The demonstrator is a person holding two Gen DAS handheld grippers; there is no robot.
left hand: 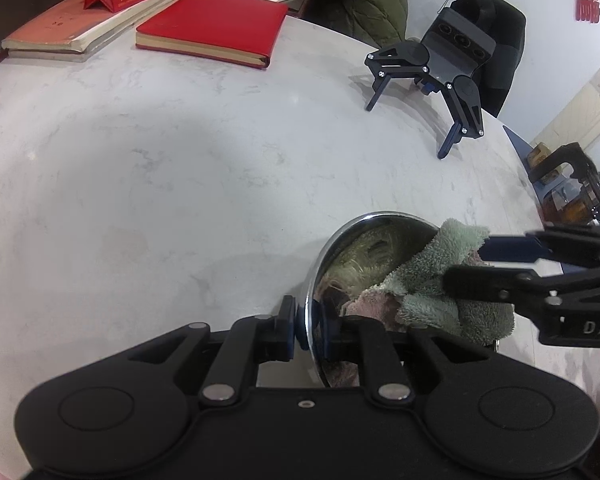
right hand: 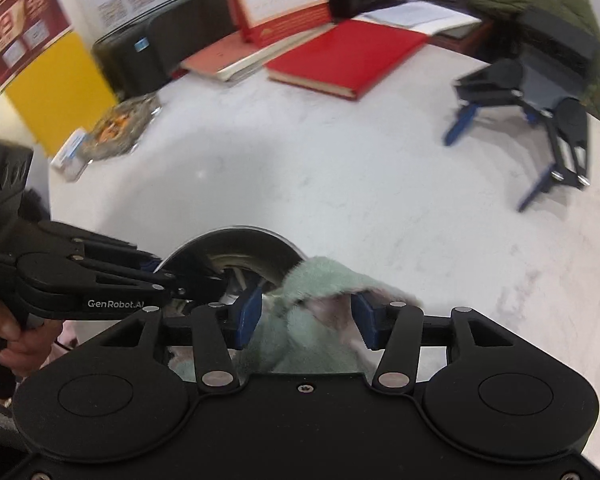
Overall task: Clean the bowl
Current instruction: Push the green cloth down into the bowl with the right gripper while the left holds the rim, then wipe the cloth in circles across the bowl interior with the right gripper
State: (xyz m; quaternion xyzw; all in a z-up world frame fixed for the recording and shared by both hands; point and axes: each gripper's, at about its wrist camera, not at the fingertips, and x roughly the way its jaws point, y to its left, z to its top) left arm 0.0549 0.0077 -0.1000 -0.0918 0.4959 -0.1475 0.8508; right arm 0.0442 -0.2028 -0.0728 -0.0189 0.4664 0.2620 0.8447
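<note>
Left wrist view: the left tool pinches the steel bowl's rim. The right tool gapes around the green cloth, pads apart from it.

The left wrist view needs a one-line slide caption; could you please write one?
Left tool clamps the steel bowl by its rim while the right tool works a green-and-pink cloth inside it.

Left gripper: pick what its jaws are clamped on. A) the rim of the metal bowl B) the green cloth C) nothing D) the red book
A: the left gripper is shut on the edge of the metal bowl, one pad inside the rim and one outside.
</note>
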